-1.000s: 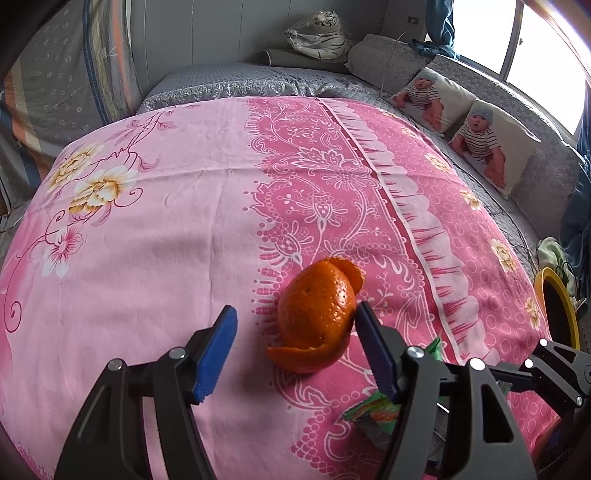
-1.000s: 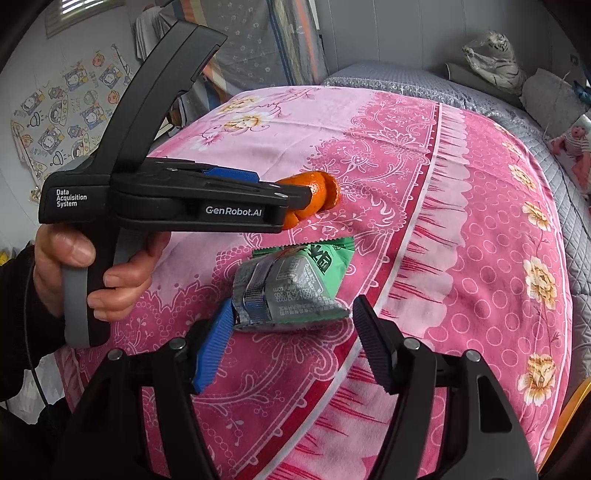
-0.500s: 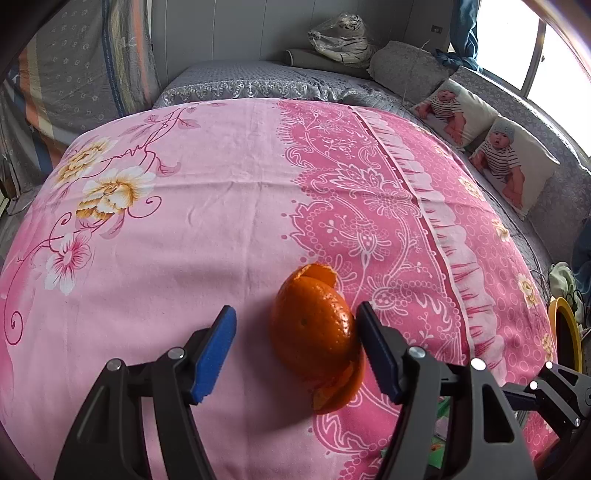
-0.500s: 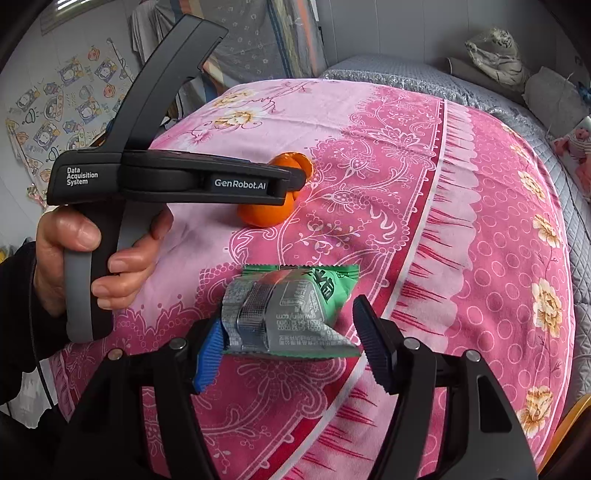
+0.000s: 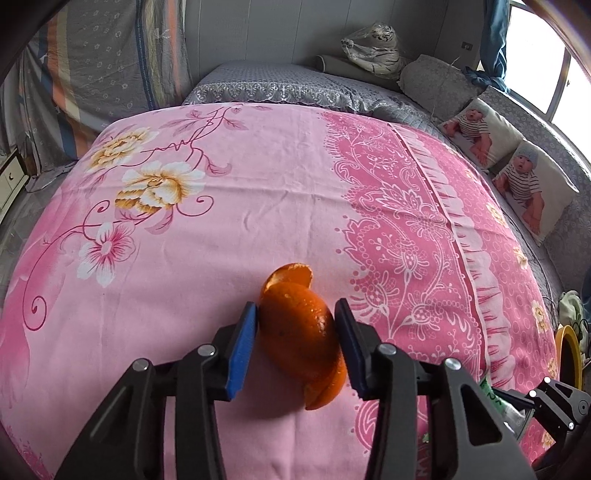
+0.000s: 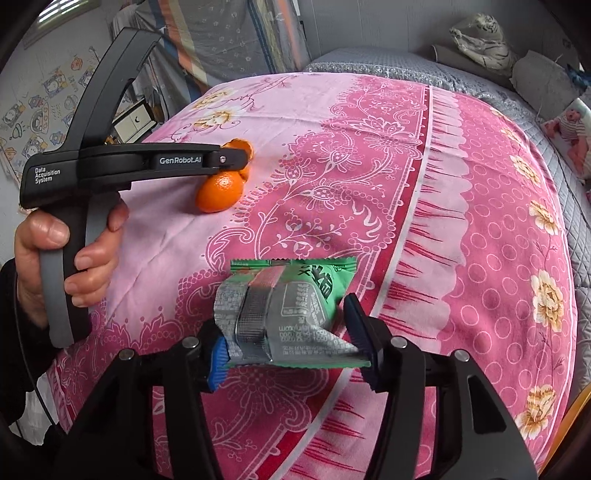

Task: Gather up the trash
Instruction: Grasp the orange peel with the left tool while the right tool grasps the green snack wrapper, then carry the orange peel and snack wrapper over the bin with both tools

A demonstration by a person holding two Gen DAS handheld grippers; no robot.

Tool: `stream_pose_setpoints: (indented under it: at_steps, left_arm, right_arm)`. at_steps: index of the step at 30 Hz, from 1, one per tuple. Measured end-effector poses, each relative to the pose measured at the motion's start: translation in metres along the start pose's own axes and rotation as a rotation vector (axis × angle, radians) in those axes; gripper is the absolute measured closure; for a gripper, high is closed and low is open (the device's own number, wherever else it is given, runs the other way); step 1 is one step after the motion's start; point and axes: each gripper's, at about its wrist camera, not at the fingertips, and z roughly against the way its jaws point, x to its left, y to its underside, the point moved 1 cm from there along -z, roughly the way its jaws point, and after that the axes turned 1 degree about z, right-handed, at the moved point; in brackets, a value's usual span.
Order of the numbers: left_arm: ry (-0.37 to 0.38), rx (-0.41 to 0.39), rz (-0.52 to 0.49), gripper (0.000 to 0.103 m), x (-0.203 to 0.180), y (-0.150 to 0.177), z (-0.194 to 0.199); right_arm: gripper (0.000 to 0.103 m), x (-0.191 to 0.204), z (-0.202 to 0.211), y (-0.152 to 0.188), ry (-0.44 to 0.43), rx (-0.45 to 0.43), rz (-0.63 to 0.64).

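An orange peel (image 5: 299,339), still nearly a whole shell, lies on the pink floral bedsheet (image 5: 184,258). My left gripper (image 5: 295,314) straddles it. Its jaws are closing, and both blue pads (image 5: 242,347) touch the peel's sides. The right wrist view shows the same peel (image 6: 218,195) under the left gripper (image 6: 236,158), which a hand (image 6: 74,251) holds. A green and silver snack wrapper (image 6: 288,310) lies between the fingers of my right gripper (image 6: 284,325). Those jaws are closing too, and the wrapper's ends meet both pads.
Two pillows printed with babies (image 5: 517,177) and a plush tiger (image 5: 373,33) line the grey bedding at the back right. A yellow-rimmed object (image 5: 569,354) stands off the bed's right side. A small cabinet (image 6: 133,122) sits past the far left edge.
My left gripper moved in over the peel and its jaws narrowed onto it; the peel rolled over. The right jaws narrowed around the wrapper.
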Motion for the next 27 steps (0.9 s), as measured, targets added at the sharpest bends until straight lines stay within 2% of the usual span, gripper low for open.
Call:
stream_pose_setpoints:
  at_steps: [7, 14, 19, 27]
  left_arm:
    - [-0.018, -0.019, 0.041, 0.067, 0.017, 0.007, 0.022]
    - [0.002, -0.112, 0.059, 0.067, 0.021, 0.010, 0.070]
    - [0.035, -0.163, 0.041, 0.067, 0.005, 0.013, 0.101]
    - [0.116, -0.213, -0.026, 0.067, -0.052, 0.021, 0.137]
  right_arm:
    - [0.052, -0.002, 0.021, 0.001, 0.012, -0.065, -0.028]
    - [0.052, -0.001, 0.051, 0.003, 0.041, -0.128, -0.034]
    - [0.052, -0.010, 0.072, 0.005, 0.070, -0.165, -0.060]
    - [0.052, -0.036, 0.111, 0.018, 0.131, -0.228, -0.128]
